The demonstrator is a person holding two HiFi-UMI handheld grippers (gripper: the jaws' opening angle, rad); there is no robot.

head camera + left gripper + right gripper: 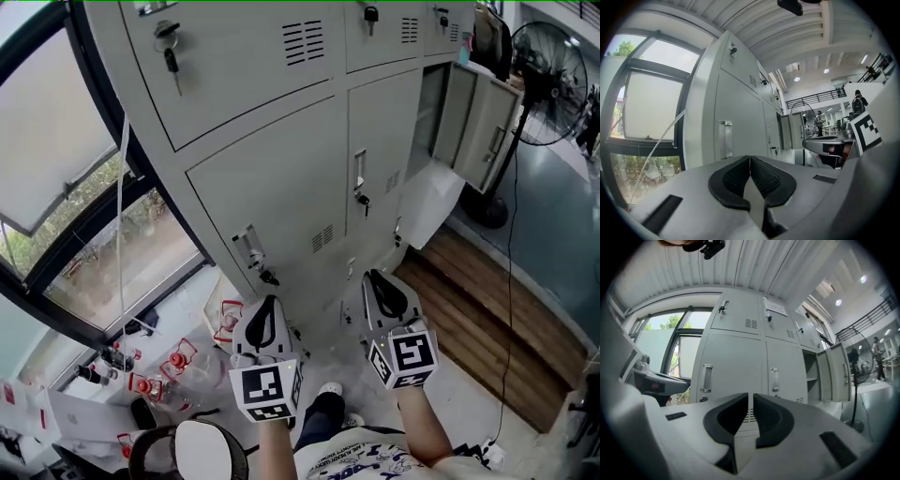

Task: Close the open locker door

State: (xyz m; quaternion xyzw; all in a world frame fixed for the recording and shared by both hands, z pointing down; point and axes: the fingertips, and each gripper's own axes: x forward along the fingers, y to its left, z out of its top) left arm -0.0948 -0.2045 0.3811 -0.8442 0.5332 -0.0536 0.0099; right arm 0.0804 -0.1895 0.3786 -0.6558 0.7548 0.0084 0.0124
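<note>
The bank of grey lockers (281,141) fills the head view. One locker door (483,127) at the upper right stands swung open beside its dark compartment (431,108); the right gripper view shows that door (839,373) at the right, well beyond the jaws. My left gripper (265,300) and right gripper (375,275) are held side by side low in front of the closed lower lockers, far left of the open door. The left gripper (750,158) is shut and empty. On the right gripper (750,394) only a thin slit separates the pads, with nothing between them.
A standing fan (548,80) and its cable (511,281) are right of the open door. A white panel (427,202) leans below it, by a strip of wooden floor (487,319). A window (84,216) is at the left, with red-and-white items (169,361) on the floor.
</note>
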